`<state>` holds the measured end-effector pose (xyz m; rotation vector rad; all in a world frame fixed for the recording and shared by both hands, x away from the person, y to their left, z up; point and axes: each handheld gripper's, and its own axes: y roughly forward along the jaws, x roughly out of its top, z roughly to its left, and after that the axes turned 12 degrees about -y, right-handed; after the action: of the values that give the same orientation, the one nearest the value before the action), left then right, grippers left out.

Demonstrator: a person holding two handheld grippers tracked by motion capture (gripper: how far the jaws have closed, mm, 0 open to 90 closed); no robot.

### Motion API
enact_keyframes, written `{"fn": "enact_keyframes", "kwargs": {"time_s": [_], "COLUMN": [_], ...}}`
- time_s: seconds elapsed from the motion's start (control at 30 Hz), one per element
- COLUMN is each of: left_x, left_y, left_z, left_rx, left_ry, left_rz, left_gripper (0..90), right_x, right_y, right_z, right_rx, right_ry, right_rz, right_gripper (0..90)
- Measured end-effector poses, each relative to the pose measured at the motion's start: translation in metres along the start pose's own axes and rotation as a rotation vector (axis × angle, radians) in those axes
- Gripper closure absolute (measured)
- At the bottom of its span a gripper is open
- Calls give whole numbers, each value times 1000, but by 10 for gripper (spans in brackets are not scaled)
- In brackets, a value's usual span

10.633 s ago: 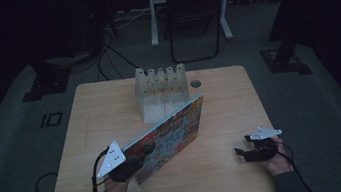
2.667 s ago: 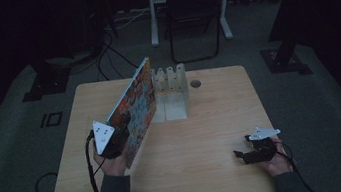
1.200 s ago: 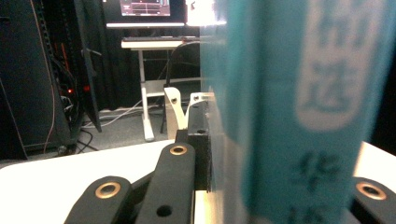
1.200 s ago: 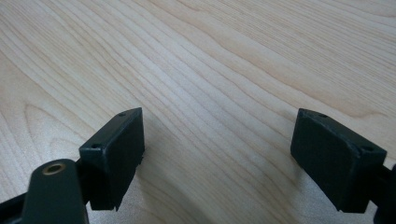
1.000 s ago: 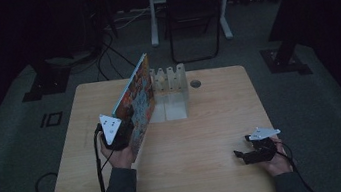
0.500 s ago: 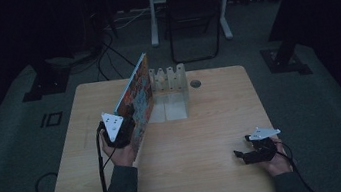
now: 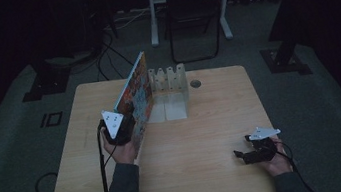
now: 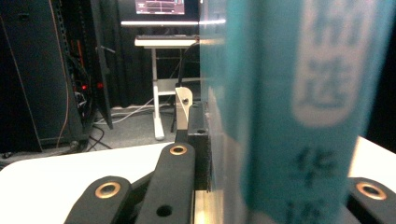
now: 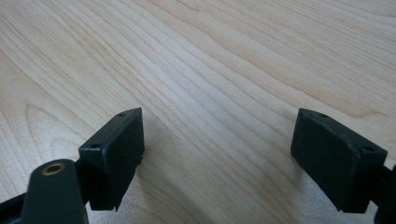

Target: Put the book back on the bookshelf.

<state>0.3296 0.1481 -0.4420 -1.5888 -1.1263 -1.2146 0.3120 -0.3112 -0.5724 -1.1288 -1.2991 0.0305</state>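
Left gripper (image 7: pixel 121 129) clamped on book (image 7: pixel 136 95) spine, upright beside rack (image 7: pixel 168 78); probably stiff, thin, glossy, prone to pivot. Right gripper (image 7: pixel 251 154) spread, holding nothing, on tabletop (image 7: pixel 204 136).

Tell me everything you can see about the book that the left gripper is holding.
The book is a thin, large-format volume with a busy, colourful cover, mostly orange and red. Its spine is teal with white and dark Chinese characters. It stands upright on edge on the wooden table, angled from the near left toward the white slotted rack, its far end reaching the rack's left side. The left gripper is shut on its near end, spine between the jaws. Whether it sits in a slot is unclear.
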Motion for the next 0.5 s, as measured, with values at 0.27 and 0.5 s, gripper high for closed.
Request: {"fn": "enact_keyframes", "kwargs": {"time_s": [0.27,0.5], "left_x": [-1,-1], "left_y": [3,7], "left_z": [-1,-2], "left_rx": [17,31], "left_ry": [-8,4], "left_rz": [-3,-5], "left_gripper": [808,808], "right_x": [0,0], "right_y": [0,0], "right_z": [0,0], "right_rx": [0,1], "right_ry": [0,0], "right_rz": [0,0], "right_gripper": [170,169]}}
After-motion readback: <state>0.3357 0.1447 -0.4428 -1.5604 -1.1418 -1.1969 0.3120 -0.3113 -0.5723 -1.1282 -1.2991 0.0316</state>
